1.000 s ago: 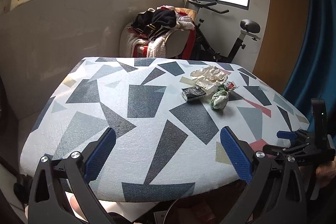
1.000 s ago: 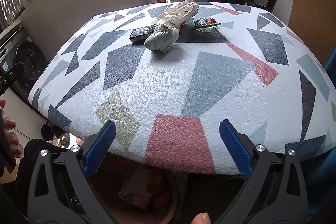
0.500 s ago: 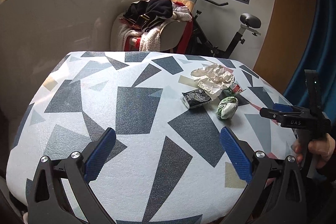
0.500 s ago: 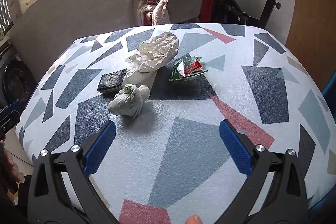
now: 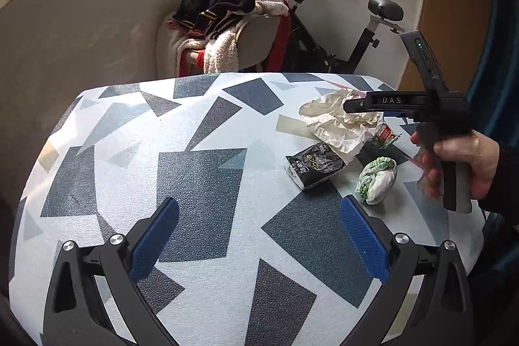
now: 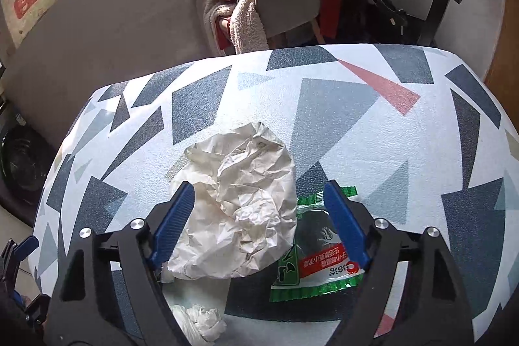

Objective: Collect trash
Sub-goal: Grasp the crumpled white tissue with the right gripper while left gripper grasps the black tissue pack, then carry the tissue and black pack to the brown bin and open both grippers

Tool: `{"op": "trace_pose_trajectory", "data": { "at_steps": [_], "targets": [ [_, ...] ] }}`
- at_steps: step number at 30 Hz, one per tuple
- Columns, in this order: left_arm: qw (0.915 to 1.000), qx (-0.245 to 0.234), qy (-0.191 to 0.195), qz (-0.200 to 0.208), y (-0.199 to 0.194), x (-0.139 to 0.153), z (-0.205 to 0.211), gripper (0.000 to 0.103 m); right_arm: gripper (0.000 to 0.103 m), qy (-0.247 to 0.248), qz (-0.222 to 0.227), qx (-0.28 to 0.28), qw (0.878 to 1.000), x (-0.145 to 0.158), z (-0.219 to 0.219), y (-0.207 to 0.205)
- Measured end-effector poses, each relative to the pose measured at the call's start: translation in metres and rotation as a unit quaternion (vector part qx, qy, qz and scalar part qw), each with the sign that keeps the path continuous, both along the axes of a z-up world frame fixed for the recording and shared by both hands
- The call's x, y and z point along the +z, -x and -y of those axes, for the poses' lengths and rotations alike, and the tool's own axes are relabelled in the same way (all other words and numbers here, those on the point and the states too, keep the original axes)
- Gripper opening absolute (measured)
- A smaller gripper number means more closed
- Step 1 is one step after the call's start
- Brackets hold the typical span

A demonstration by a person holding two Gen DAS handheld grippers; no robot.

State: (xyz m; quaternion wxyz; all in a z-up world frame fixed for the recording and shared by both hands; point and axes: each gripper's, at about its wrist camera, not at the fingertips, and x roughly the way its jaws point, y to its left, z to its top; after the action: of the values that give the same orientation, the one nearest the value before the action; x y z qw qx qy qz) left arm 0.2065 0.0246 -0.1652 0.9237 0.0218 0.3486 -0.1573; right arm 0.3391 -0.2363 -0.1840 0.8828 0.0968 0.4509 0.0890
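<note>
Crumpled paper (image 6: 240,206): lies on the patterned surface (image 6: 373,135), between the closing jaws of the right claw (image 6: 258,219); pads not pressing it.
Green wrapper (image 6: 319,265): touching the paper's right side, partly under the right pad.
White-green wad (image 5: 376,179): just beside the paper, nearer the person.
Black packet (image 5: 314,164): touching the paper's left edge.
Left claw (image 5: 259,235): wide, empty, well apart from the paper.
Open room: bare surface left of the paper.
Far edge: chair with clothes (image 5: 227,31) beyond.

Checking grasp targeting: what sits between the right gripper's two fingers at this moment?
In the right wrist view, the crumpled paper fills most of the gap of the right gripper, with the green-and-red wrapper beside the right finger. The jaws are closing, pads not yet pressing.
</note>
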Motion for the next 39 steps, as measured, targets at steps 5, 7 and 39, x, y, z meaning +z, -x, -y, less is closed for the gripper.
{"op": "trace_pose_trajectory", "data": {
  "at_steps": [5, 7, 39],
  "targets": [
    [0.9988, -0.016, 0.029, -0.036, -0.025, -0.007, 0.007, 0.096, 0.034, -0.009, 0.003, 0.008, 1.000, 0.003, 0.005, 0.007],
    [0.9967, -0.027, 0.052, -0.055, -0.034, -0.012, 0.011, 0.095, 0.033, -0.025, 0.040, -0.004, 0.999, 0.017, 0.015, 0.021],
    [0.9858, 0.092, 0.018, -0.139, -0.113, -0.048, 0.077, 0.043, 0.033, -0.030, 0.135, -0.103, 0.985, 0.041, 0.090, 0.137]
  ]
}}
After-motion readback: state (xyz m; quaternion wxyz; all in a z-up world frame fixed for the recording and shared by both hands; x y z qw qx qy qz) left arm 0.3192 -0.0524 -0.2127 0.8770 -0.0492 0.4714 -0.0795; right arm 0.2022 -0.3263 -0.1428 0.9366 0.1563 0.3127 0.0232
